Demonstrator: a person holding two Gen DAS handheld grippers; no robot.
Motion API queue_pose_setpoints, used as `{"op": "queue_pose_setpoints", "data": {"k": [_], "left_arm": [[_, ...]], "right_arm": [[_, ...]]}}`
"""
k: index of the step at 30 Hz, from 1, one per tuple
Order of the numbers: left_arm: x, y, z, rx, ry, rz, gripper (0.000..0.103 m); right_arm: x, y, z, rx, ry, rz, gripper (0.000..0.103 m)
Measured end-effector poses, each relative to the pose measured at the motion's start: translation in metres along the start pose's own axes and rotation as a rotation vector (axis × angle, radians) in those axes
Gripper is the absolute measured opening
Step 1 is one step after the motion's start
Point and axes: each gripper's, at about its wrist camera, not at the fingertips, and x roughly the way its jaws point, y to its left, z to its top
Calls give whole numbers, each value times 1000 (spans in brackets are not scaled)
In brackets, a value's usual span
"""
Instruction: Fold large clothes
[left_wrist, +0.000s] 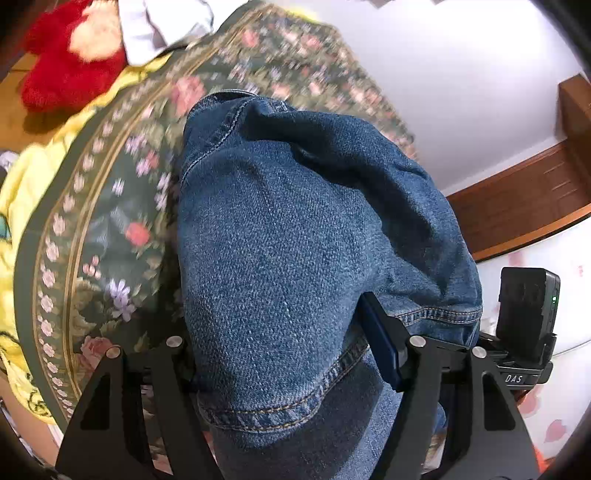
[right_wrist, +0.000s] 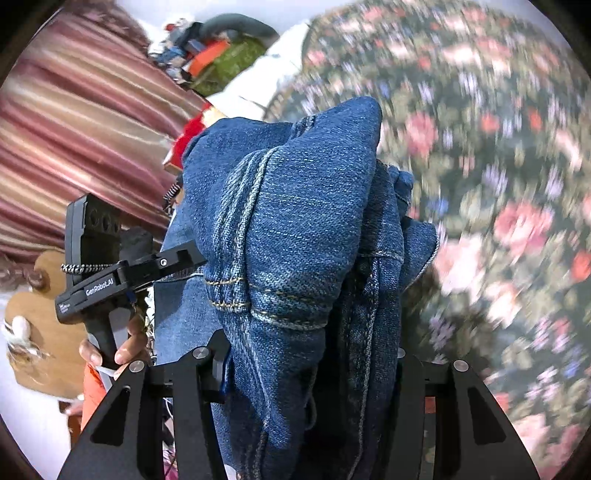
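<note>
Jeans (left_wrist: 295, 240): blue denim, bunched thick, carried above the floral spread (left_wrist: 92, 221) between both claws; likely paired grips so a wide fold can be brought over in one piece.
Left claw (left_wrist: 291, 365): clamped on a hemmed fold of denim, fingers held apart by its bulk.
Right claw (right_wrist: 310, 369): clamped on a seamed, waistband-like bundle (right_wrist: 295, 221), narrower hold.
Spread: flat and bare near the jeans, presumably the folding surface.
Red plush (left_wrist: 66, 62): at the bed's far edge, well apart.

blue denim jeans (left_wrist: 295, 240), dark floral bedspread (left_wrist: 110, 221)
</note>
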Motion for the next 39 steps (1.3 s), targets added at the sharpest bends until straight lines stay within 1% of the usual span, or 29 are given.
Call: {"op": "queue_pose_setpoints", "data": {"k": [3,4,6,9,11,13,14,15,17,18,21,23,25,26,27,29,31,34,36,38,39], "left_arm": [[24,10,-8,13,43,57,69],[30,14,-10,12,50,62,70],[41,24,-14,-8,56,54,71],[39,32,-19,-18,32,28,73],[35,36,-23,-2,18,47,74],[24,33,-30,42,-9,104,74],[18,29,-34,72,-25,145,74],[11,26,-38,109,-43,193,73],[1,22,-44,154,-60,258,73],[-7,19,-47,180,-74,304,73],[-23,15,-48,225,-123,357,73],[-36,11,-46,247,-166,387,73],[-40,2,-35,281,-217,422,73],[-42,-3,-29,305,-238,438,73],[-43,-8,-24,318,-244,446,73],[-34,-16,-12,343,-240,461,73],[-18,-21,3,362,-222,473,73],[4,-23,24,356,-202,488,73],[22,-23,38,340,-184,479,73],[42,-22,49,333,-161,490,73],[50,-21,53,332,-153,496,73]], "right_arm": [[22,-15,-8,31,23,-8,49],[27,-19,-9,28,24,-13,49],[31,-21,-11,11,29,-21,50],[32,-18,-8,-34,62,-23,52],[29,-12,-7,-81,91,-45,57],[21,-4,-8,-139,103,-81,61],[16,-1,-9,-173,100,-103,64],[9,4,-11,-210,90,-128,67],[-6,11,-17,-274,62,-182,69],[-12,13,-19,-296,53,-199,70],[-33,22,-20,-355,4,-244,70],[-50,29,-18,-376,-60,-258,70],[-57,33,-10,-374,-102,-252,71],[-58,36,-4,-370,-126,-256,75],[-57,41,2,-368,-139,-263,77],[-49,49,15,-373,-159,-262,78],[-34,56,28,-381,-154,-256,78],[-9,57,43,-385,-122,-262,78],[10,48,50,-389,-98,-293,78],[27,31,54,-384,-67,-337,78],[31,23,53,-379,-56,-332,78]]}}
